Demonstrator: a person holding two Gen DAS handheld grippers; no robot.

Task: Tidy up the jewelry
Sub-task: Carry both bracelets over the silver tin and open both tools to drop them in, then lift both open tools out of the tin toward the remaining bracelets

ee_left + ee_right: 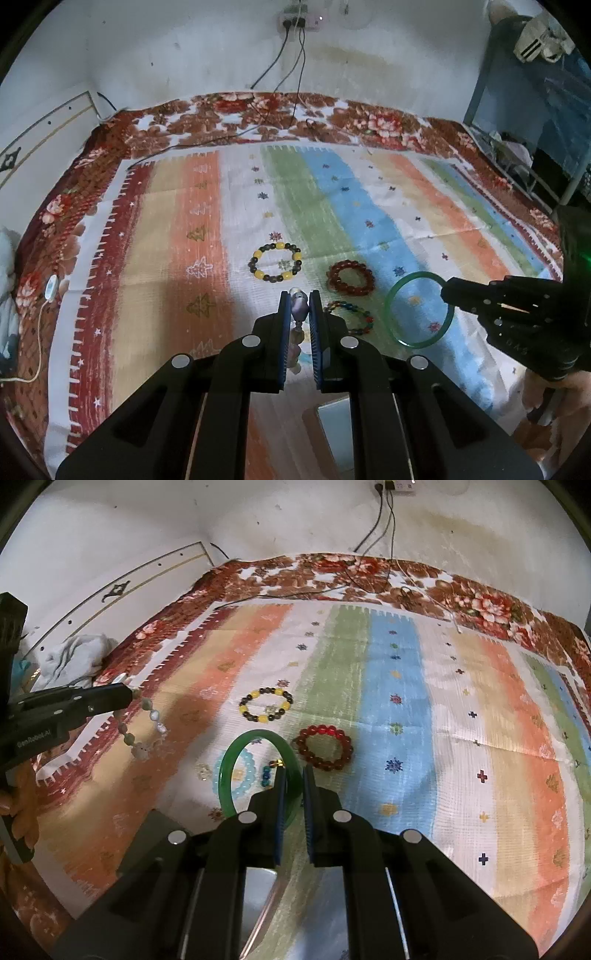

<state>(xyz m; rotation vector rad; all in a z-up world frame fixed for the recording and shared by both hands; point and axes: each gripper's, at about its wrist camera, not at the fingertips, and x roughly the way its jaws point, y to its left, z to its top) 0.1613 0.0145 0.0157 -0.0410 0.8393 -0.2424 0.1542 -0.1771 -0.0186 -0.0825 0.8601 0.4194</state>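
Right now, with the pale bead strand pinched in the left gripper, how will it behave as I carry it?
Probably floppy: the pale bead strand droops in a loose loop below the left gripper. It will likely swing, since only one end is pinched. It seems light, though the smooth beads might slip.

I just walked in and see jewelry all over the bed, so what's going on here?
A person is sorting jewelry with a gripper in each hand. The left gripper is shut on a pale bead bracelet, which hangs in the air. The right gripper is shut on a green bangle. A yellow-and-dark bead bracelet, a red bead bracelet and two more lie on the striped cloth.
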